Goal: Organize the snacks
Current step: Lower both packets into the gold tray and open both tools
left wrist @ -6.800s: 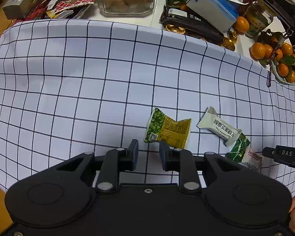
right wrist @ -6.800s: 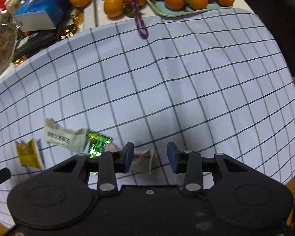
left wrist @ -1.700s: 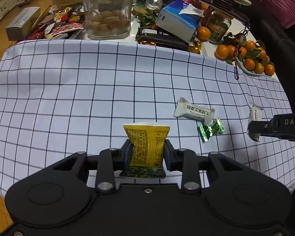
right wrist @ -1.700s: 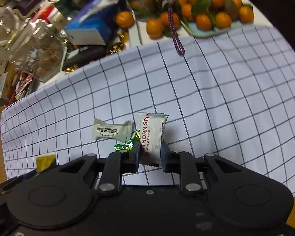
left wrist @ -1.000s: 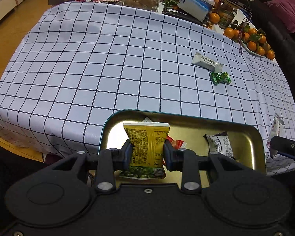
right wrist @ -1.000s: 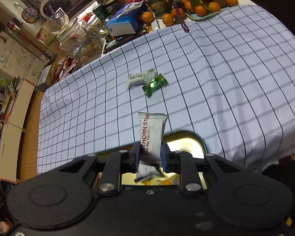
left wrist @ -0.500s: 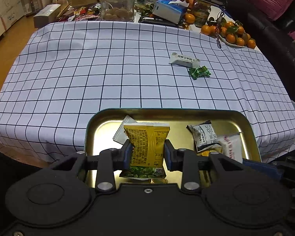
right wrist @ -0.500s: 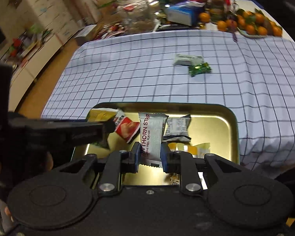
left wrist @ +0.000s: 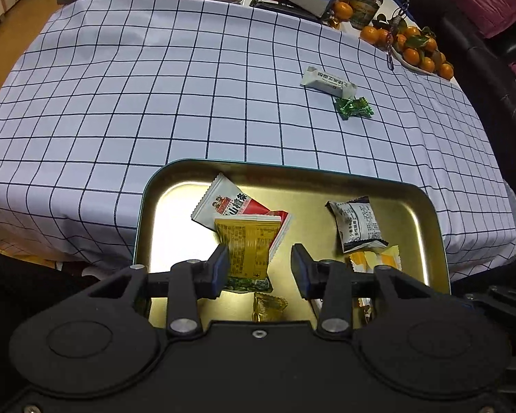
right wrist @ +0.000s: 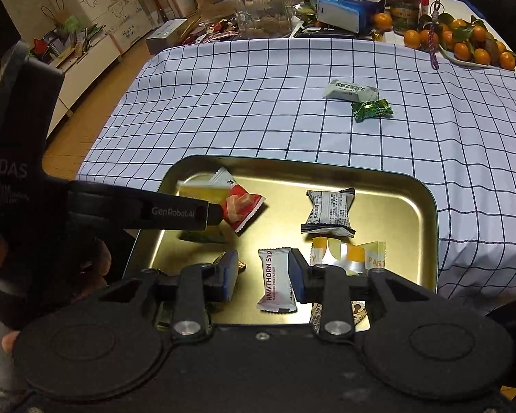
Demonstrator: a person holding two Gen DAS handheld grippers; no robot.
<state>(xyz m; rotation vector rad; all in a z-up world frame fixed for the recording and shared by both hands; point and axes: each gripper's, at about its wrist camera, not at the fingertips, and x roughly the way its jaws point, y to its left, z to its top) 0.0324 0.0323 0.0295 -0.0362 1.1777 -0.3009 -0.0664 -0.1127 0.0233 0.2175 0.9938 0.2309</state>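
A gold metal tray (left wrist: 426,213) (right wrist: 426,213) sits at the near table edge with several snack packets in it. My left gripper (left wrist: 259,265) is open over the tray; the yellow-green packet (left wrist: 246,244) leans against its left finger. My right gripper (right wrist: 263,275) is open; the white hawthorn strip packet (right wrist: 275,278) rests against its right finger. The left gripper's finger (right wrist: 175,211) reaches in from the left in the right wrist view. A white bar (left wrist: 328,82) (right wrist: 349,90) and a green candy (left wrist: 353,107) (right wrist: 372,109) lie on the checked cloth.
In the tray lie a red-white packet (left wrist: 230,204), a grey-white packet (left wrist: 357,223) and yellow-white wrappers (right wrist: 347,254). At the table's far side stand a glass jar (right wrist: 261,10), a tissue box (right wrist: 349,8) and a plate of oranges (right wrist: 464,44).
Both grippers have opened over the tray, letting go of the yellow-green packet and the hawthorn strip packet, which now lean loosely against one finger each.
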